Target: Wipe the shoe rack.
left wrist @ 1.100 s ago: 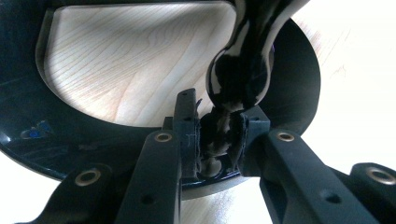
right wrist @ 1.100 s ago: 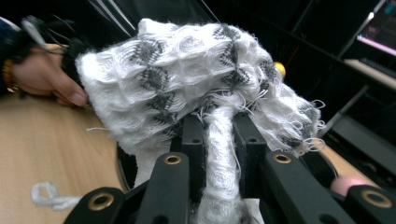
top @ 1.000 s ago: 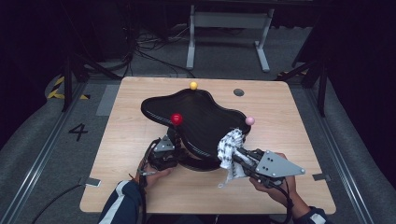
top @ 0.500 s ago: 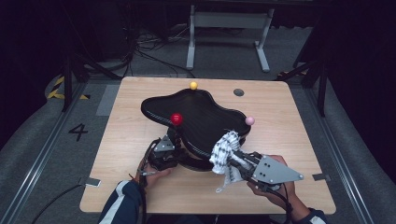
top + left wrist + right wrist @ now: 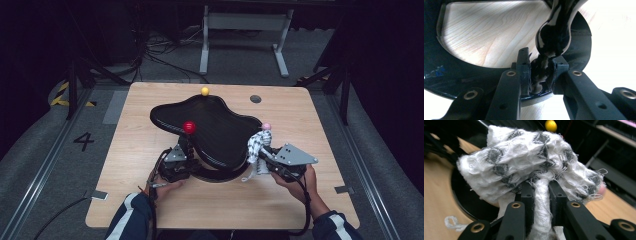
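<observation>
Left gripper (image 5: 186,155) clamped shut, low; right gripper (image 5: 261,154) clamped shut, angled inward.

White cloth (image 5: 529,162) with grey zigzags; glossy black stand (image 5: 215,132); red ball (image 5: 189,127).

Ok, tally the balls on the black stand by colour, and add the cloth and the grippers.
Red ball: 1
Yellow ball: 1
Pink ball: 1
Black stand: 1
White patterned cloth: 1
Grippers: 2, left gripper and right gripper
Total: 7
</observation>
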Available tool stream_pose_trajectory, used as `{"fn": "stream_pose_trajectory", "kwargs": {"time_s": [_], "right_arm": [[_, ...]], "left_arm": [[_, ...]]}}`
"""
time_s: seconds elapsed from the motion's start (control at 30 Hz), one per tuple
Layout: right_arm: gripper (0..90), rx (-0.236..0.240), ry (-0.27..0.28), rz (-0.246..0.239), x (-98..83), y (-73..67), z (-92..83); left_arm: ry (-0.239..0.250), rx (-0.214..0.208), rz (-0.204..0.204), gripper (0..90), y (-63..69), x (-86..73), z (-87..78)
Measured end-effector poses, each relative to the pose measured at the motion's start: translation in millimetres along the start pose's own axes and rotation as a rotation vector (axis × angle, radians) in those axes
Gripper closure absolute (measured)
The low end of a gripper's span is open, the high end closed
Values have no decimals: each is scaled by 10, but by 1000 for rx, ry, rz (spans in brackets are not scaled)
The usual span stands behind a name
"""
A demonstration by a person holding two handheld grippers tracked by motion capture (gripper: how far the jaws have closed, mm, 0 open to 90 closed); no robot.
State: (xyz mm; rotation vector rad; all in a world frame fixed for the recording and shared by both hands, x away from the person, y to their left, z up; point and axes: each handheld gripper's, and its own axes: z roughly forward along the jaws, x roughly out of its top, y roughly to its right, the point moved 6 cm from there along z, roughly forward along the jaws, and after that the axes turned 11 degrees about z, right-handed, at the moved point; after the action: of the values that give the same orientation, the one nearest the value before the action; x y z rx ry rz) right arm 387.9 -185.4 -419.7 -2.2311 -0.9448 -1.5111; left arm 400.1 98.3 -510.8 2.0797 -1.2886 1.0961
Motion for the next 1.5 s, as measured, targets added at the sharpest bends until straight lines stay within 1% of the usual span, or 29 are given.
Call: {"fn": "stream_pose_trajectory", "kwargs": {"time_s": [0.03,0.07,0.1,0.13,0.2,0.23,0.27,0.37,0.43,0.5,0.53,0.57,0.6,0.63,0.7,0.77,0.83,0.87,1.03,1.1,1.13,1.17,1.2,1.3,1.4,1.47,1.5], "right_arm": [[777,-8,-8,7,-29,44,19],[777,-24,-26,20,-76,103,47],[778,-31,-49,52,-136,176,78],[778,-42,-62,70,-181,235,99],[778,-68,-88,88,-254,330,132],[778,-68,-88,88,-254,330,132],[778,-93,-110,110,-335,437,176],[778,-103,-142,150,-440,529,239],[777,-126,-168,149,-511,580,284],[777,-117,-165,172,-540,613,300],[777,-119,-153,175,-529,622,292],[777,-119,-153,175,-529,622,292],[776,-107,-112,169,-472,605,255],[776,-107,-112,169,-472,605,255],[776,-100,-83,155,-403,565,212],[774,-76,-44,131,-316,487,163],[773,-52,-21,112,-247,405,129],[771,-29,-5,103,-204,342,110],[767,50,39,50,-26,66,10],[766,74,58,18,48,-60,-29],[766,74,58,18,48,-60,-29],[765,101,79,-22,132,-217,-93],[765,101,79,-22,132,-217,-93],[763,147,107,-59,218,-383,-217],[762,181,137,-97,300,-536,-340],[759,210,157,-109,357,-646,-419],[759,215,162,-125,382,-694,-449]], "left_arm": [[-4,-2,1,745,-5,-3,-4],[5,-3,0,745,-9,-5,0],[5,-3,0,744,-9,-5,0],[5,-4,-1,744,-7,-6,1],[7,-7,-8,744,-2,-7,4],[7,-7,-8,744,-2,-7,4],[8,-9,-7,744,-3,-7,6],[9,-12,-7,744,-4,-8,9],[7,-12,-5,744,-4,-9,10],[6,-10,-5,743,-6,-10,7],[6,-10,-5,743,-6,-11,8],[6,-10,-5,743,-6,-11,8],[9,-9,-5,743,-6,-11,10],[9,-9,-5,743,-6,-12,10],[10,-9,-5,743,-6,-12,11],[14,-11,-6,744,-1,-11,16],[14,-10,-6,743,-1,-11,16],[14,-10,-6,743,-1,-11,16],[7,-8,-7,744,0,-11,13],[7,-7,-7,743,0,-12,13],[7,-7,-7,744,0,-12,13],[7,-8,-7,744,0,-12,13],[7,-7,-7,744,0,-12,13],[6,-6,-6,743,0,-12,13],[6,-6,-5,743,0,-12,13],[6,-5,-5,743,0,-12,13],[6,-5,-6,743,0,-12,14]]}}
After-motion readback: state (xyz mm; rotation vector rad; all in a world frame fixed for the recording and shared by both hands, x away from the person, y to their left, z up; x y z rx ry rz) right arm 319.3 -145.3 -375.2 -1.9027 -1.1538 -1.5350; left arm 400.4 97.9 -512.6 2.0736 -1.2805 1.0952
